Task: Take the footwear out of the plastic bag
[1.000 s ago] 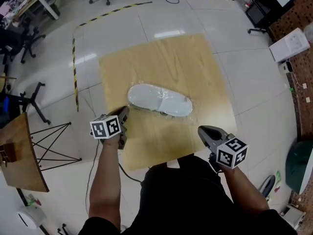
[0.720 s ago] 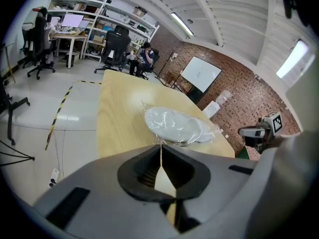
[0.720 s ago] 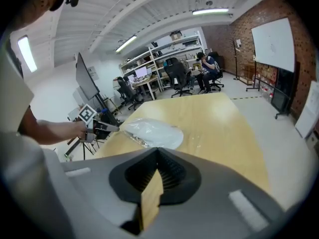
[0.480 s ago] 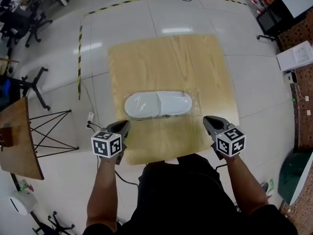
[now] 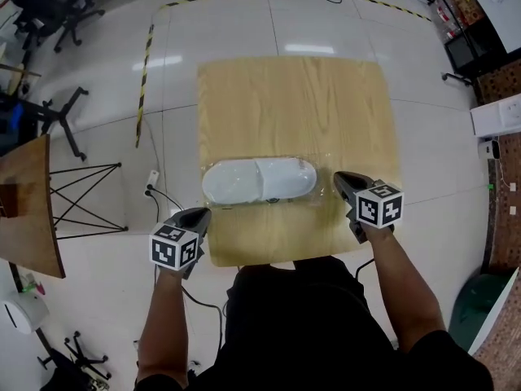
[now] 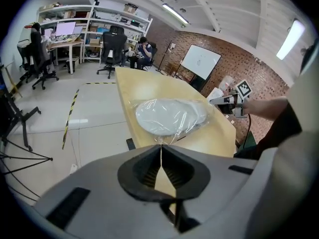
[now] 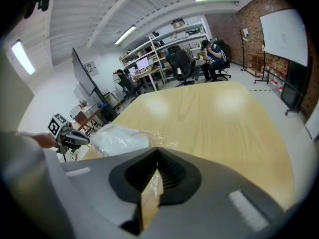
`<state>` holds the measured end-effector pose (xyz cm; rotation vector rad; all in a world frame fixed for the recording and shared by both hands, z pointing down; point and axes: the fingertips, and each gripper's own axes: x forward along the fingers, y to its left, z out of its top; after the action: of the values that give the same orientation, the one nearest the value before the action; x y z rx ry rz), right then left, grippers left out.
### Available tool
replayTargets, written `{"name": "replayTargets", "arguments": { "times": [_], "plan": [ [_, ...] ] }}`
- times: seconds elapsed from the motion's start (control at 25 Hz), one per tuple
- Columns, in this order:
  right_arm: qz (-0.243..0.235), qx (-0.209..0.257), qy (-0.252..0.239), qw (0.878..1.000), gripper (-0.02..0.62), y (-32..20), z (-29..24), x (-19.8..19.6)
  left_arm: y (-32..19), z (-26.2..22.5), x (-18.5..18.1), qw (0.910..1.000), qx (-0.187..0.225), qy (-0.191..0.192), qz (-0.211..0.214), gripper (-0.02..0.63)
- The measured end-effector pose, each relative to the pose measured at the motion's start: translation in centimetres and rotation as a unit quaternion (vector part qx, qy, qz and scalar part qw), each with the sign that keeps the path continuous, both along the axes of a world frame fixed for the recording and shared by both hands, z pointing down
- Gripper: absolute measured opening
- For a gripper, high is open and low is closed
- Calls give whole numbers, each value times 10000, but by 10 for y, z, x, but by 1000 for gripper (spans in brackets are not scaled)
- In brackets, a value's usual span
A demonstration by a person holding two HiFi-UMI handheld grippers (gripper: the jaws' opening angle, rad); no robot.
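A clear plastic bag (image 5: 259, 180) holding a pair of white slippers lies flat on the wooden table (image 5: 293, 104), near its front edge. In the left gripper view the bag (image 6: 169, 116) lies just beyond the jaws. My left gripper (image 5: 198, 213) is shut and empty. It hovers off the table's front left corner, short of the bag's left end. My right gripper (image 5: 340, 176) is shut too, over the table just beside the bag's right end. The right gripper view shows the crinkled bag edge (image 7: 119, 137) to the left of the jaw tips, with nothing clamped.
A tilted wooden board on a black wire stand (image 5: 28, 210) stands at the left, and a cable (image 5: 167, 202) runs across the floor by the table's left side. Yellow-black tape (image 5: 146, 63) marks the floor. Office chairs (image 5: 49, 10) stand far left, a white box (image 5: 496, 116) right.
The left gripper has drawn back from the bag's left end to off the table's corner. The right gripper has moved forward to beside the bag's right end.
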<state>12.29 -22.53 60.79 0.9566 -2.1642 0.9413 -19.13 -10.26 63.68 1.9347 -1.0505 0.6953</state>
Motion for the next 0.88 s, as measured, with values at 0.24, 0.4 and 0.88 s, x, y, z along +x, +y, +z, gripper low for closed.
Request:
{"name": "replayTargets", "arguments": {
  "times": [0.24, 0.4, 0.88],
  "plan": [
    [-334, -823, -233, 9958, 76, 10, 31, -35, -1, 4, -10, 9997, -27, -50, -230, 14],
    [-296, -891, -398, 9948, 77, 7, 33, -47, -3, 9, -15, 9995, -50, -129, -301, 12],
    [-173, -1222, -853, 9887, 115, 12, 34, -69, -11, 15, -16, 9995, -116, -205, -227, 12]
  ]
}}
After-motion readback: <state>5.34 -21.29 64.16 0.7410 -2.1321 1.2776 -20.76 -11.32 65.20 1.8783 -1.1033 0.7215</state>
